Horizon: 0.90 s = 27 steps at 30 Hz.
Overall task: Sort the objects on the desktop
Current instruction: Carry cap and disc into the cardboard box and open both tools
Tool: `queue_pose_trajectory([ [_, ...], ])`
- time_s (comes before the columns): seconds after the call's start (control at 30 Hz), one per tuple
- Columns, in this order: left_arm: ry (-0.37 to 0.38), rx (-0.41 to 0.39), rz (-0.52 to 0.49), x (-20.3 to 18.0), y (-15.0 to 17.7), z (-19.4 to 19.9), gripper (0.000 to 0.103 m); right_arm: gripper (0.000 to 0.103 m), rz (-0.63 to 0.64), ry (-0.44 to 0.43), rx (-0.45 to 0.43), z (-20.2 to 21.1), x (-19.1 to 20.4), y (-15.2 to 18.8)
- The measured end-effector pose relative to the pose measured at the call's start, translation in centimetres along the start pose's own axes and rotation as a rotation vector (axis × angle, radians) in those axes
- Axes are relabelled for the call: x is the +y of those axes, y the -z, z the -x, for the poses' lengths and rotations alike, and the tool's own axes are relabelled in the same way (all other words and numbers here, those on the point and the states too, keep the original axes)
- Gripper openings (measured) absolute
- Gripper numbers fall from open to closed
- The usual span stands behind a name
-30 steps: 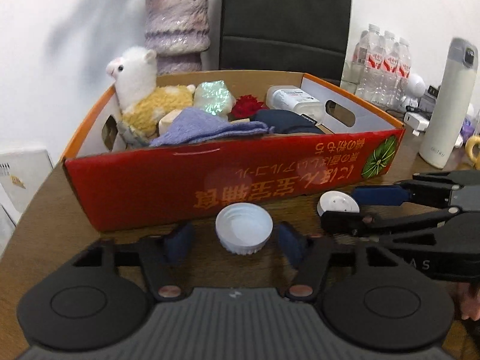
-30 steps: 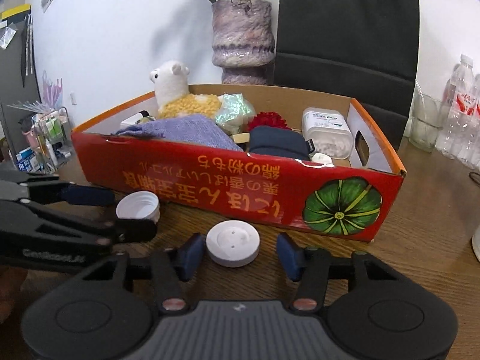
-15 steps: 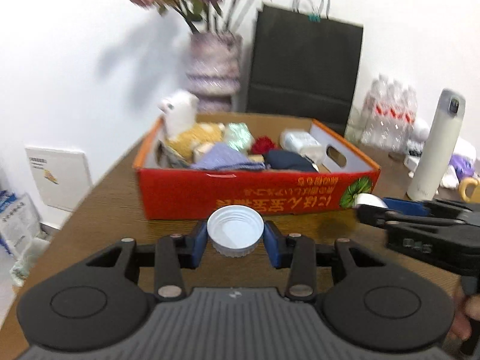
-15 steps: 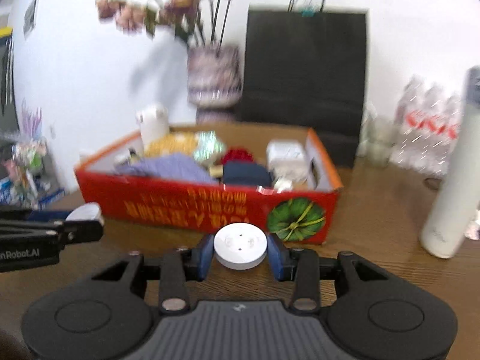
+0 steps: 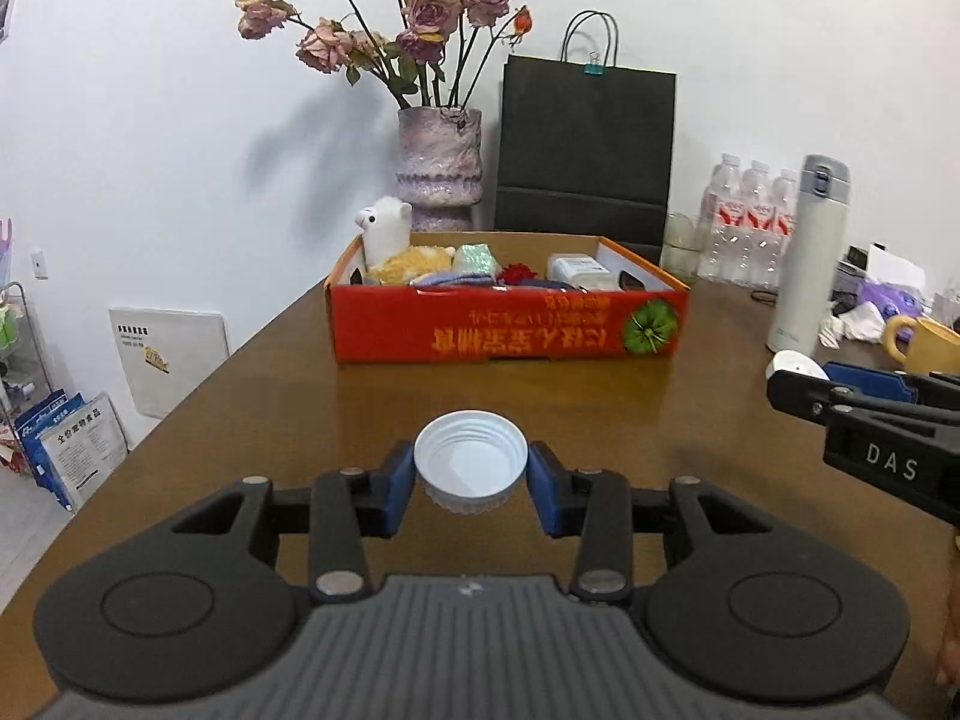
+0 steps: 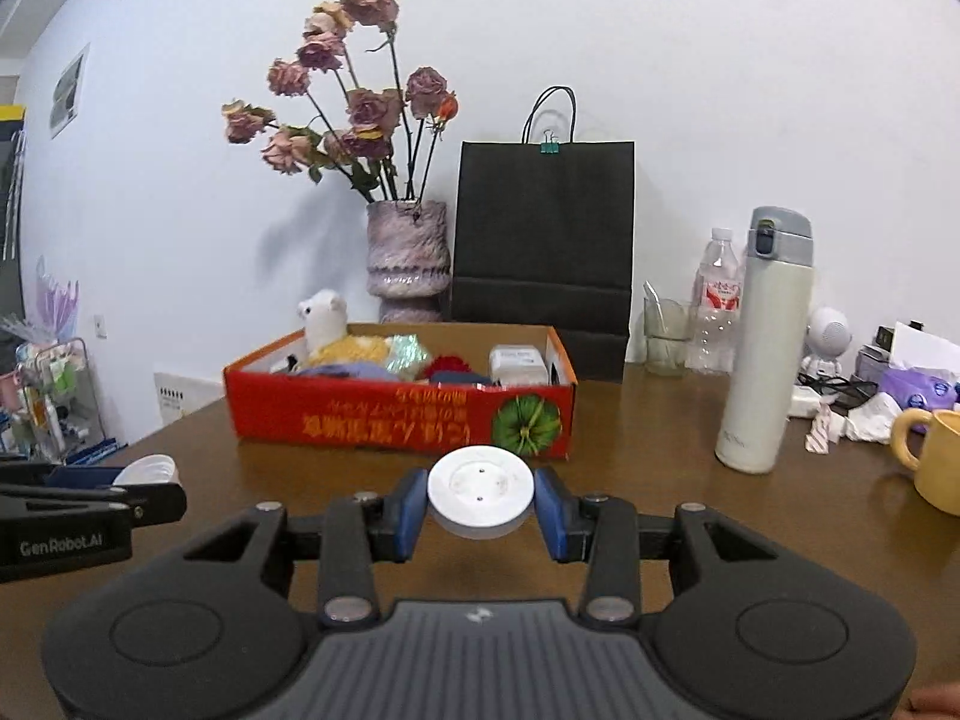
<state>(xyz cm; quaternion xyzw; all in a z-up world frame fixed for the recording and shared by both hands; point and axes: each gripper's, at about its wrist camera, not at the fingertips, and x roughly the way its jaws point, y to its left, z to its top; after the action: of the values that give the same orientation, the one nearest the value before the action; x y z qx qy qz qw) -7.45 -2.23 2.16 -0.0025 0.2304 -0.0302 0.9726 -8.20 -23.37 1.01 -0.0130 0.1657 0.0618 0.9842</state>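
Right wrist view: left hand-held gripper (image 6: 157, 483) reads "GenRobot.AI".

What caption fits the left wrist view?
Left gripper holds a white screw cap above the wooden table, facing the red box.

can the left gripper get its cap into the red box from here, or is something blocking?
Probably yes. The left gripper holds the white cap above bare table, straight in front of the open-topped red box. The right gripper sits off to the side.

Both wrist views look low along the table — sharing the red box (image 5: 509, 324) (image 6: 401, 414), probably side by side.
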Motion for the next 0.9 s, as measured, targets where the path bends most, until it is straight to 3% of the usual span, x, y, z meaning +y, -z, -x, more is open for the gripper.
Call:
queue_pose_trajectory([
  [0.23,-0.045,-0.065,-0.006,-0.7,2.5,4.6,0.041,0.038,0.018,-0.046,-0.015,5.3,1.1,1.9],
  [0.47,-0.006,-0.065,-0.018,-1.2,3.6,6.9,0.041,0.038,0.033,-0.02,-0.069,8.8,1.3,2.6],
  [0.7,-0.005,-0.074,-0.006,-0.9,1.9,6.2,0.041,0.038,0.004,0.007,-0.08,8.3,0.2,1.6],
  [0.9,0.028,-0.113,0.009,-1.0,-2.2,3.4,0.041,0.038,0.013,0.021,-0.097,5.0,-0.8,-1.1],
])
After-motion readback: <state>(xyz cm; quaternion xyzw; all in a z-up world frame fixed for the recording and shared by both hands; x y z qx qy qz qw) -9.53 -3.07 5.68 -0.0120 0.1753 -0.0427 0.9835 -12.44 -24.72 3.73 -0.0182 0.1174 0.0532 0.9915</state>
